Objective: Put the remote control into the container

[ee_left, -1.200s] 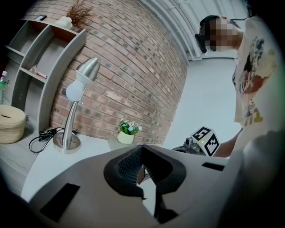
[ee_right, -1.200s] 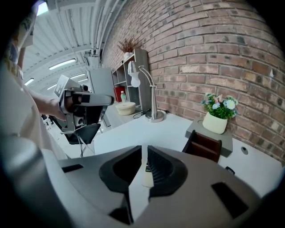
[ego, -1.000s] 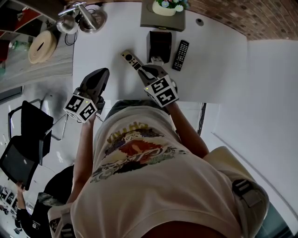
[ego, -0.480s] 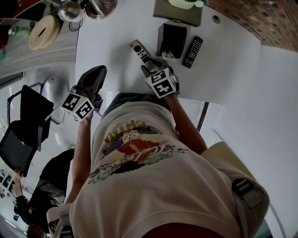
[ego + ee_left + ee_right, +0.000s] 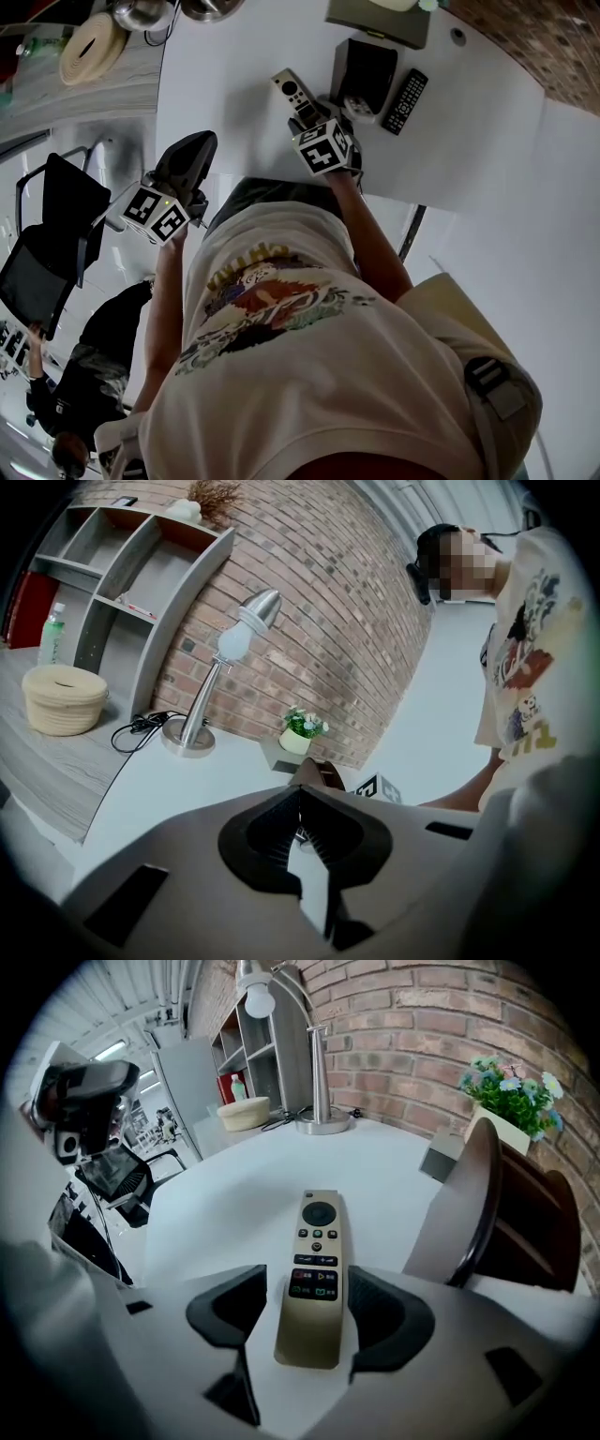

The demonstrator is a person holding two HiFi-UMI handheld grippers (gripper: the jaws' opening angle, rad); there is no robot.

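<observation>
Right tongs (image 5: 310, 1312), jaws just opening, straddle the gold remote control (image 5: 292, 92) lying on the table (image 5: 225, 103) outside the dark container (image 5: 364, 64), whose contents are unclear. Left tongs (image 5: 302, 832) are closed and empty.

No legible text, label or number anywhere.

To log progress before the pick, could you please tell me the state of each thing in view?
gold remote: flat on the table, buttons up, not gripped.
right gripper: open, jaws have just been opening, either side of the gold remote.
left gripper: shut, empty.
container: upright on the table.
black remote: flat beside the container.
</observation>
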